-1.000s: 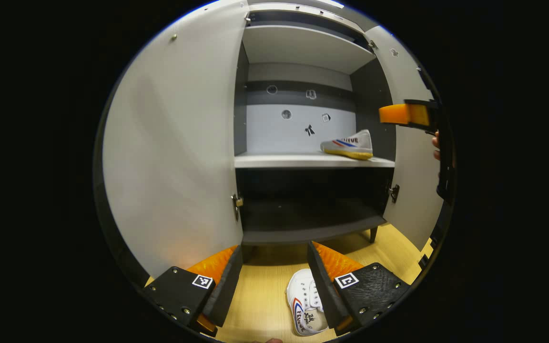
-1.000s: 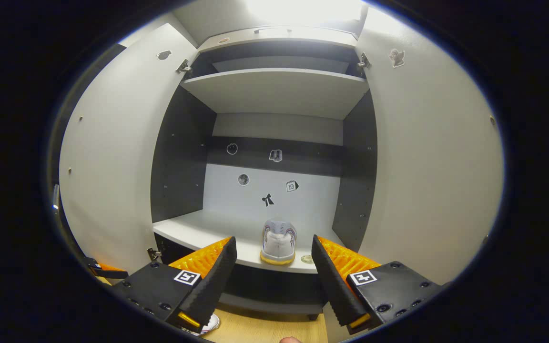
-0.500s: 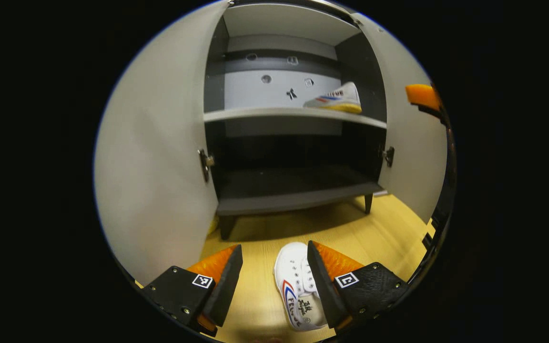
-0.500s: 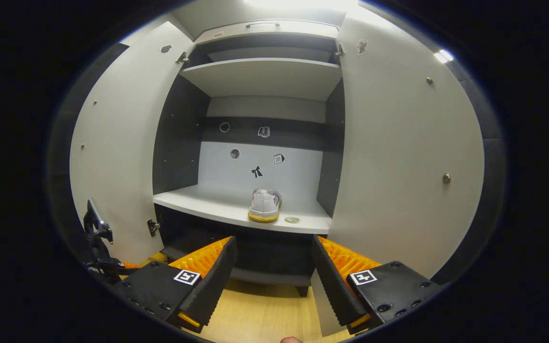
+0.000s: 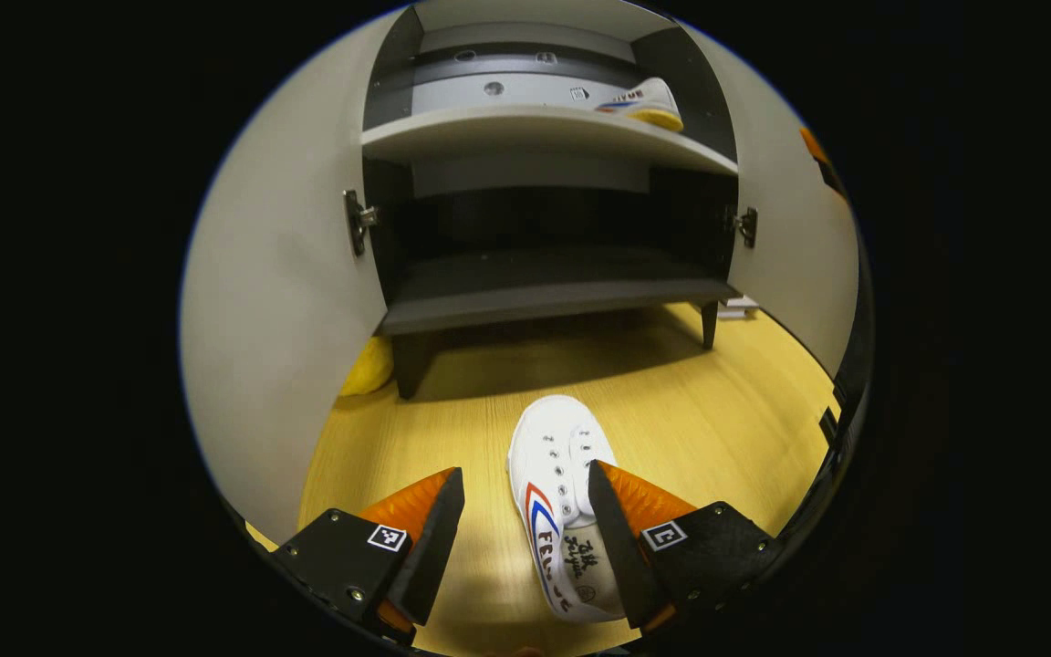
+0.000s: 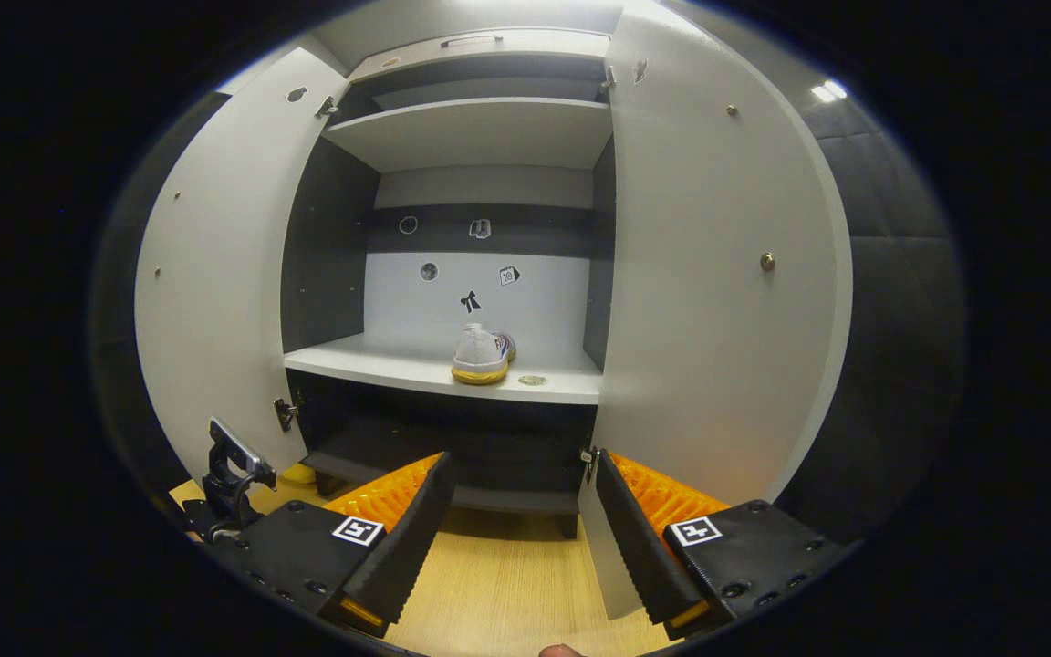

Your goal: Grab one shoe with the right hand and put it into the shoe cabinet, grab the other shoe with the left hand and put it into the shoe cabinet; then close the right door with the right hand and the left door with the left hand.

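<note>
In the left gripper view, the left gripper (image 5: 525, 538) is spread wide and grasping nothing. The shoe on the floor (image 5: 560, 511) lies low in the frame, right of the gap's centre, its heel end tucked against the right-hand finger (image 5: 612, 534). Its long axis runs roughly along the fingers, toe toward the cabinet (image 5: 544, 292), so the gripper probably needs a small shift right to straddle it.

In the right gripper view, the right gripper (image 6: 521, 538) is likewise released and empty. The other shoe (image 6: 482, 354) sits mid-frame on the middle shelf (image 6: 379, 365), between the open doors.
</note>
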A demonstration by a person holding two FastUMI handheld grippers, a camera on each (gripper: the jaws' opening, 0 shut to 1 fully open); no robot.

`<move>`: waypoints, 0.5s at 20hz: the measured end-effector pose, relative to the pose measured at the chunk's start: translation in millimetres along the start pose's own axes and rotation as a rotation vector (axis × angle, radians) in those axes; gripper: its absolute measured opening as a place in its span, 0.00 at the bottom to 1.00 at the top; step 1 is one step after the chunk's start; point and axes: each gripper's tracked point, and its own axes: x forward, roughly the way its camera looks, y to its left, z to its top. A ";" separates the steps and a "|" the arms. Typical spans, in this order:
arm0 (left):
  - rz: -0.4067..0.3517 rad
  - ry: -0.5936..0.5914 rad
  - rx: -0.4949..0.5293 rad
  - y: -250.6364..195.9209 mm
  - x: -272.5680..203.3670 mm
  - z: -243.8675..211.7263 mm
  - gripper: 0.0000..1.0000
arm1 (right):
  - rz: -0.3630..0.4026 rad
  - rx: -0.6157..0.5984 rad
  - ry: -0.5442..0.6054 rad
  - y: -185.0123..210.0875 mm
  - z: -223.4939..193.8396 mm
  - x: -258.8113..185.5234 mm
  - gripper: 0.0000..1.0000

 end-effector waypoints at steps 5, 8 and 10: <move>0.005 0.080 0.005 -3.2 12.3 -27.2 0.74 | 0.002 0.007 -0.006 -3.2 0.2 -1.8 0.97; 0.019 0.135 0.013 0.7 21.4 -42.6 0.74 | 0.019 0.002 -0.001 0.5 -4.1 -0.9 0.98; 0.008 0.126 0.002 -0.2 22.3 -43.7 0.76 | 0.031 -0.005 0.003 4.8 -7.8 -1.5 0.98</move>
